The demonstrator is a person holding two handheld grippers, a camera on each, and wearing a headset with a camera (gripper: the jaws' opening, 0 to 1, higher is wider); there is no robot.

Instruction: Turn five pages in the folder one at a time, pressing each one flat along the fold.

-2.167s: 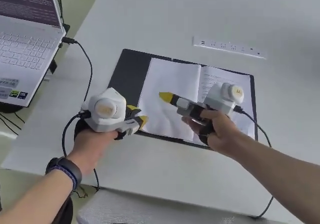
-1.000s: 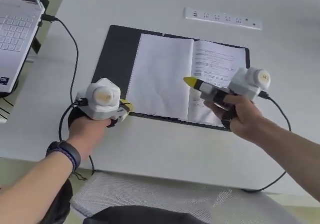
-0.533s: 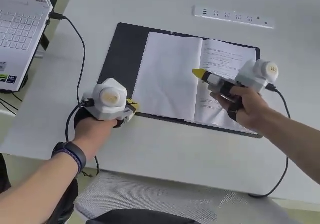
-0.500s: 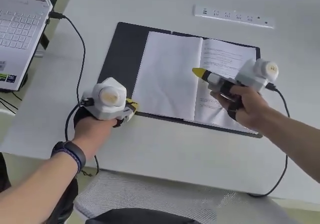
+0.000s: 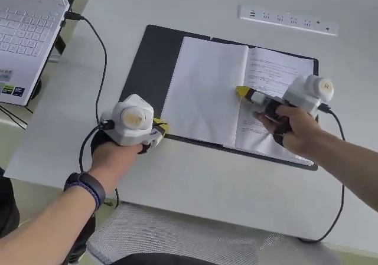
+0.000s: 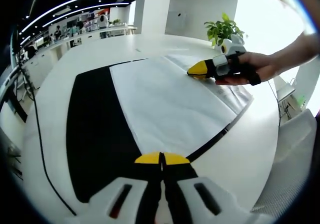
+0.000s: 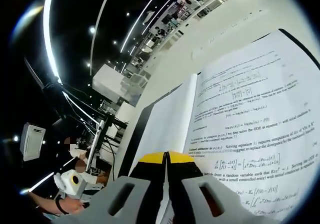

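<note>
Head view: right tool (image 5: pixel 242 92) nose at the fold (image 5: pixel 238 120) of the open folder (image 5: pixel 147 64), jaws pinched together, empty.
Fold runs from near edge to far edge; the tool lies across it, pointing left from over the printed page (image 5: pixel 271 70), so a press stroke would go along the fold, across the tool's axis. Paper contact likely, can't confirm. Left tool (image 5: pixel 160 126), also closed and empty, sits at the folder's near-left corner on the bench (image 5: pixel 195 182); right is nearer.

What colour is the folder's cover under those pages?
Black. The folder's cover shows best in the head view.
</note>
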